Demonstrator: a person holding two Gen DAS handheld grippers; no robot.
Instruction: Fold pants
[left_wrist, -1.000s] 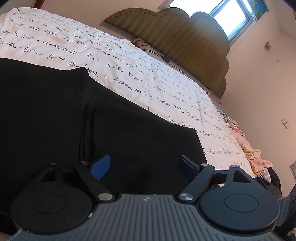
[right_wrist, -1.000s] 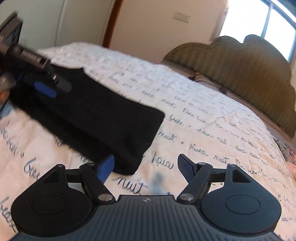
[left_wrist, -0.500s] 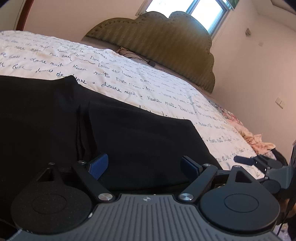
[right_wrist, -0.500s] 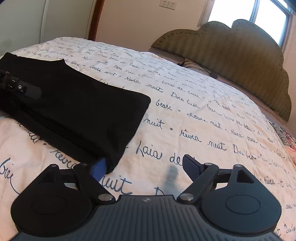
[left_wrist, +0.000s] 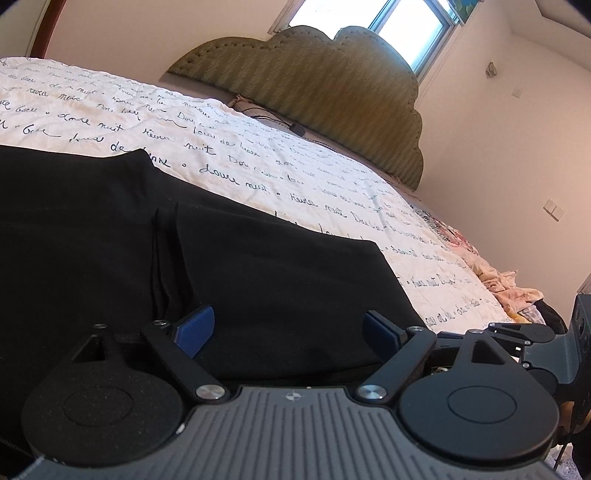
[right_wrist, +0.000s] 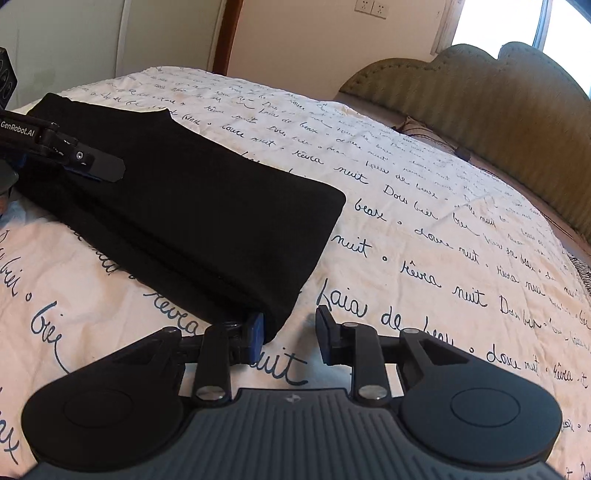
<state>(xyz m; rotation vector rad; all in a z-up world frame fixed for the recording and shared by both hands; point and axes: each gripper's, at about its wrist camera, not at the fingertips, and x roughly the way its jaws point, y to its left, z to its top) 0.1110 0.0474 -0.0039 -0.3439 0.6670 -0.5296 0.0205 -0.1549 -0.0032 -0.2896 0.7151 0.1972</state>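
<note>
the right tool (right_wrist: 289, 334), black with blue-padded fingers, has narrowed its wide gap by about half and moved in to the near corner of the folded black fabric pants (right_wrist: 207, 214), its left pad touching the cloth. its black linkage has slid further into the left camera's right edge (left_wrist: 517, 332).

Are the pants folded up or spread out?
Folded. The pants lie as a compact rectangle on the bed, with layers stacked along the near edge.

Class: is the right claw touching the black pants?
Touching. The right wrist view shows the right claw with its left blue pad pressed against the black pants' near corner.
</note>
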